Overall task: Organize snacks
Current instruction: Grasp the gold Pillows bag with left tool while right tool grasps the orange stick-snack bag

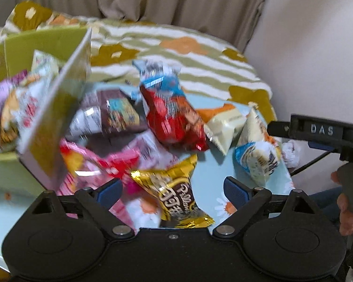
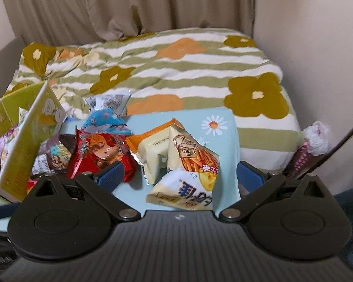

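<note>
Loose snack packets are heaped on a light blue daisy-print table [image 2: 223,141]. My left gripper [image 1: 173,190] is open low over the pile, with a gold packet [image 1: 174,195] lying between its blue pads and untouched by them. Behind it lie a red packet [image 1: 174,119], a brown one [image 1: 115,115] and pink ones [image 1: 101,164]. My right gripper [image 2: 180,174] is open above a white cheese-print packet [image 2: 188,188] and a stick-snack packet [image 2: 190,150]. A green cardboard box [image 1: 47,40] at the left holds several packets.
The box's open flap [image 1: 58,108] leans out over the pile. A bed with a flowered striped quilt [image 2: 176,70] lies right behind the table, with curtains beyond. A crumpled wrapper [image 2: 315,138] sits at the table's right edge. A person's hand [image 1: 346,202] shows at the far right.
</note>
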Available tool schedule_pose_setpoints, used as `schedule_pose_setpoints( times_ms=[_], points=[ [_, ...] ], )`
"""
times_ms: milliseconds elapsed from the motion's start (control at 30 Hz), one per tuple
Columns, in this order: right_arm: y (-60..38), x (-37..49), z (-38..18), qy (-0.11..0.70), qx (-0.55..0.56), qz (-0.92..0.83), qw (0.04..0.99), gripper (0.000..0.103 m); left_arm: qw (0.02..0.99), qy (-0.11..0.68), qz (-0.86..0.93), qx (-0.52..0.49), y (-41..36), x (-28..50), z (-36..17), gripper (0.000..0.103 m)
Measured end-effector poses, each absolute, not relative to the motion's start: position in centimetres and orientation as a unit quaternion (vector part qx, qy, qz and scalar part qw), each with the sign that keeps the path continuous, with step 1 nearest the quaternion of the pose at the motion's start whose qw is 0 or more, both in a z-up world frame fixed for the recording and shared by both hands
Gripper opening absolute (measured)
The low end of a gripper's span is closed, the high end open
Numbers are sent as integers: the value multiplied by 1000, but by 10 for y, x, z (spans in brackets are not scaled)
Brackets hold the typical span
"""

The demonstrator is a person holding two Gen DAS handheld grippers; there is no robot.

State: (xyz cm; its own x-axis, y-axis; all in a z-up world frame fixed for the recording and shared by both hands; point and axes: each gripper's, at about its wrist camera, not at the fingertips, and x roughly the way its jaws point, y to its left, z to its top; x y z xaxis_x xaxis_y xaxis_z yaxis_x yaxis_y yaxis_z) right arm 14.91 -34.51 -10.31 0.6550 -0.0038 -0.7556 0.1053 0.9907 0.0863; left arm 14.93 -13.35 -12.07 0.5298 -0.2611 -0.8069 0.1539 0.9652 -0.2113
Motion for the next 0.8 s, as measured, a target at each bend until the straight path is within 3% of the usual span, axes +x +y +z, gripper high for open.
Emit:
schedule_pose_setpoints(
  times_ms=[333, 433, 500, 800],
  points=[
    [-366, 182, -147, 446, 76, -3, 892, 103, 853, 514, -59, -67, -157, 162, -172, 80],
    [-373, 187, -155, 452, 93, 0, 887, 103, 849, 522, -49, -68, -159, 164, -182, 69],
    [-376, 190, -159, 455, 100, 3, 885, 103, 845, 527, -51, -72, -159, 166, -187, 51],
    [-382, 201, -175, 468, 131, 12, 874, 103, 852, 519, -52, -51, -162, 159, -186, 48]
  ],
)
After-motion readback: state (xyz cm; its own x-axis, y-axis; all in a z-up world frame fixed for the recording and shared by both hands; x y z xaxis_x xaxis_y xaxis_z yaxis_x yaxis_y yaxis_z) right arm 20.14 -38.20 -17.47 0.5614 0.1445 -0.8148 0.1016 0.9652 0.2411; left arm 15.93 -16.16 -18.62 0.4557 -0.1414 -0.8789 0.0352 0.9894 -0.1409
